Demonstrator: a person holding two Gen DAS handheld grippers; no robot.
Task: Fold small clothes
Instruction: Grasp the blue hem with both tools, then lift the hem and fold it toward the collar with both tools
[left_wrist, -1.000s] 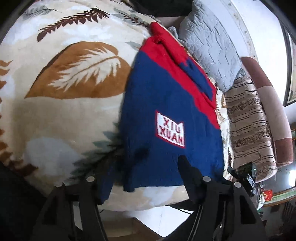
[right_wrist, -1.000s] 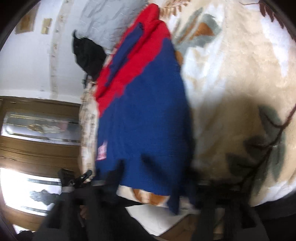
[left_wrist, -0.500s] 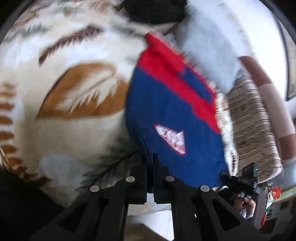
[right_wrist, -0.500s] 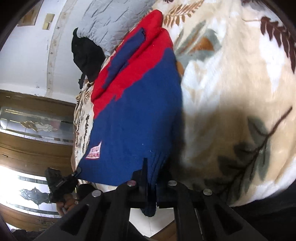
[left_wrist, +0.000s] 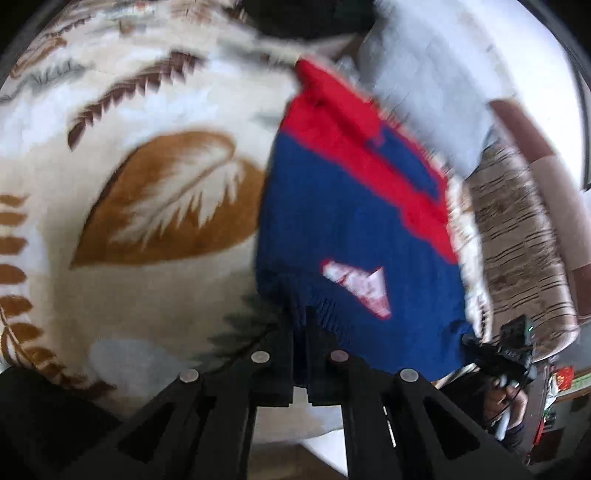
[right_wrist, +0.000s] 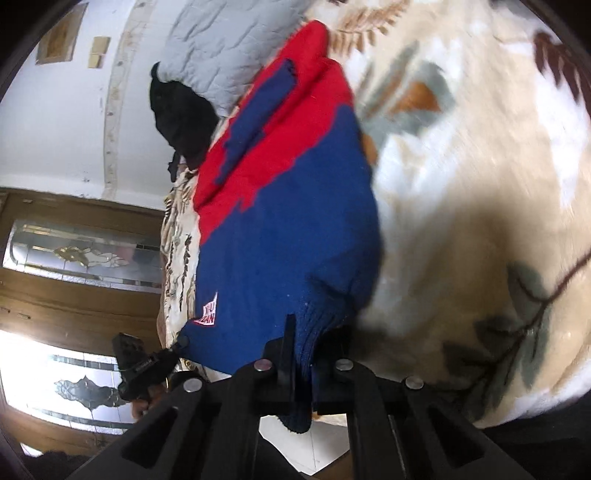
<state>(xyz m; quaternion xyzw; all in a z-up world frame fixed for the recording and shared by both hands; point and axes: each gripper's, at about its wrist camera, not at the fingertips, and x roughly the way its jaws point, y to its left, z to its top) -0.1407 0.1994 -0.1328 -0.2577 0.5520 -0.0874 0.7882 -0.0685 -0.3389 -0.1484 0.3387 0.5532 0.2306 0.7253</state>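
Between your left tool's (left_wrist: 301, 334) closed pads sits the sweater's (left_wrist: 343, 221) ribbed hem; your right tool (right_wrist: 303, 345) pinches the hem's other corner. Beyond them, the sweater lies on the leaf-print blanket (left_wrist: 147, 206), patch lettering (right_wrist: 209, 314) unreadable.

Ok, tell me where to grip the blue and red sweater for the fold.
Grip the sweater by its ribbed blue hem, one corner per tool, coming from the near bed edge: the hem lies nearest, with the red shoulders far away. Both tools already pinch it there.
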